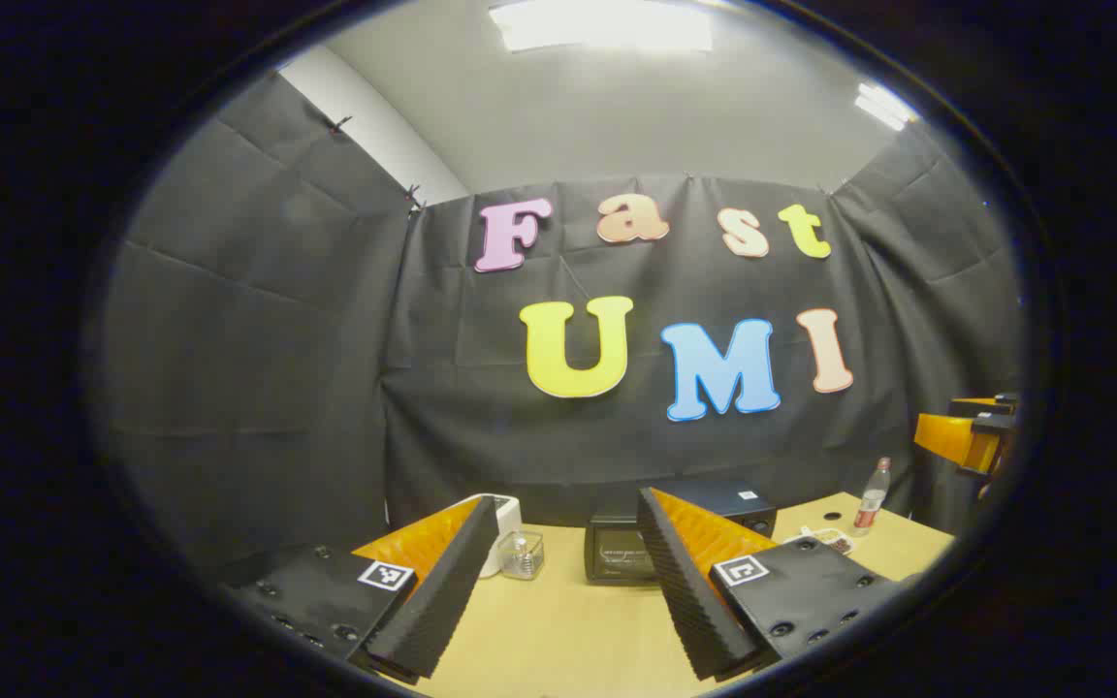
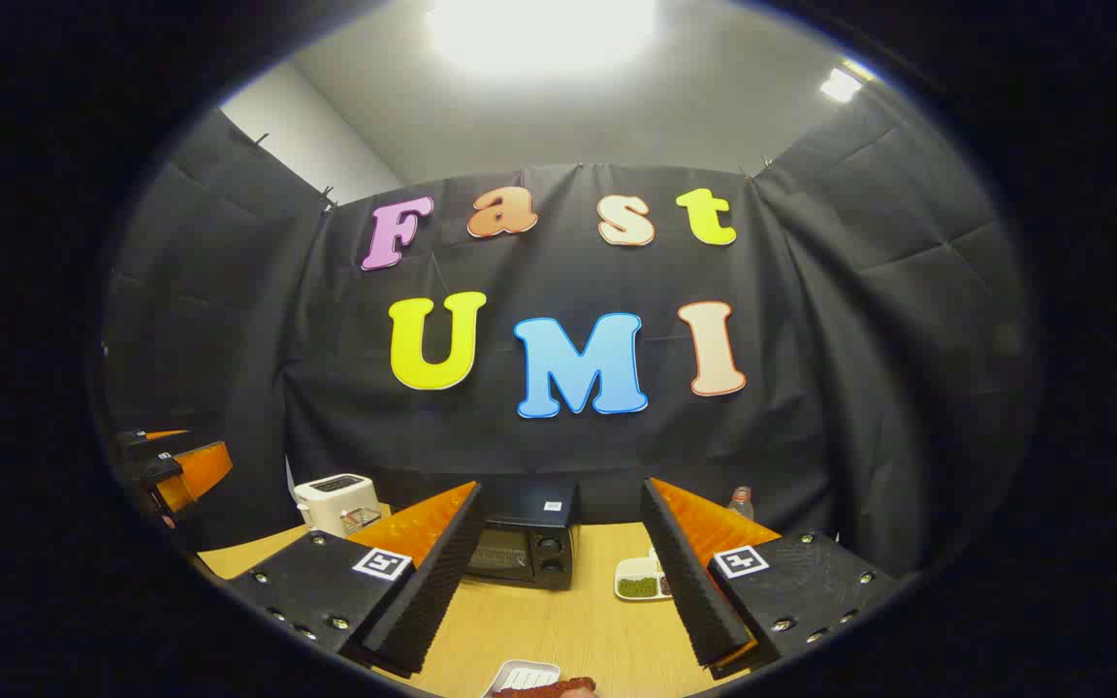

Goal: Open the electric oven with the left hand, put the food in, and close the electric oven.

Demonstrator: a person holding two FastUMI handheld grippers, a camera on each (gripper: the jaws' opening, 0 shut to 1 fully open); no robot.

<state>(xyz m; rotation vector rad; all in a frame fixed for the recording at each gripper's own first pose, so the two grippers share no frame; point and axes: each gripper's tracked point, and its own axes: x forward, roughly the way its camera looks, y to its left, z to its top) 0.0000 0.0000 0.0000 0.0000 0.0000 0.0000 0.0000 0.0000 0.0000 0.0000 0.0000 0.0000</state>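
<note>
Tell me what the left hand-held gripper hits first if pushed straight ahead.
Likely the oven: it sits between the open fingers of the left hand-held gripper, door shut. The table before it looks bare; depth is unclear.

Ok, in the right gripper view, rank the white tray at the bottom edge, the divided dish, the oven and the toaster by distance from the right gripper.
1. White tray, at the bottom edge, just below the right gripper.
2. Divided dish, mid-table, beside the right-hand finger.
3. Oven, ahead, behind the left-hand finger.
4. Toaster, far left by the wall; close to the oven's depth, so hard to call.
</note>
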